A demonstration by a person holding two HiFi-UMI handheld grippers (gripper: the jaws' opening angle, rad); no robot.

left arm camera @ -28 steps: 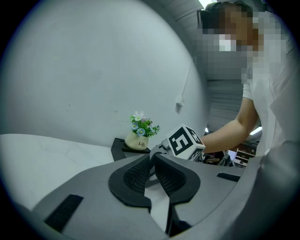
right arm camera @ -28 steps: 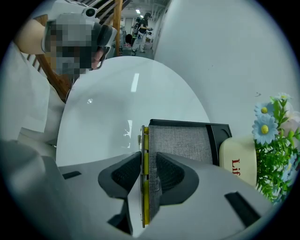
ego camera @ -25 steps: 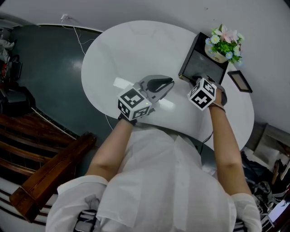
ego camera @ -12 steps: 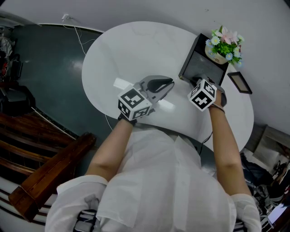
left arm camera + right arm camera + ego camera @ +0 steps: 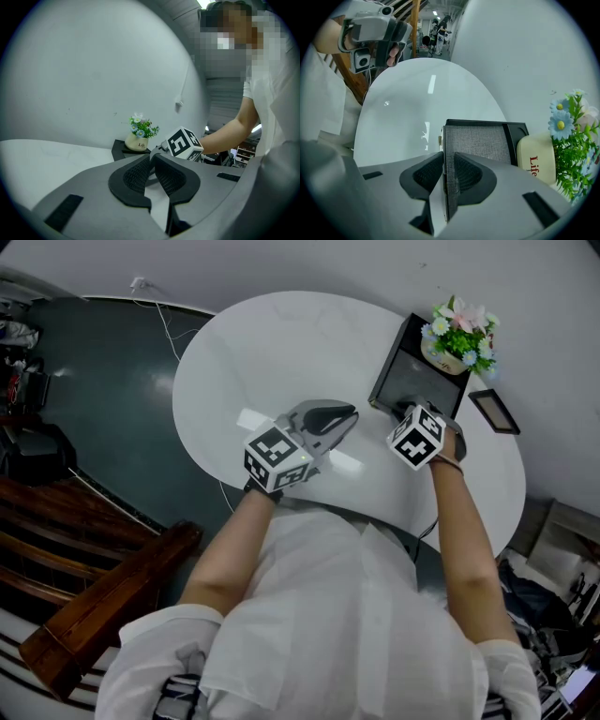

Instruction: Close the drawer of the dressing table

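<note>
A small black drawer unit stands on the white table with its grey-lined drawer pulled out towards me. My right gripper points steeply down over the drawer's front wall. Its jaws have just been closing, and the pads now press on that wall from both sides. In the head view its marker cube hides the jaws. My left gripper hovers level over the table, to the left of the drawer. It is shut and holds nothing.
A cream flower pot sits on top of the drawer unit. A small dark picture frame lies to its right. Dark floor, a white cable and wooden furniture lie left of the table.
</note>
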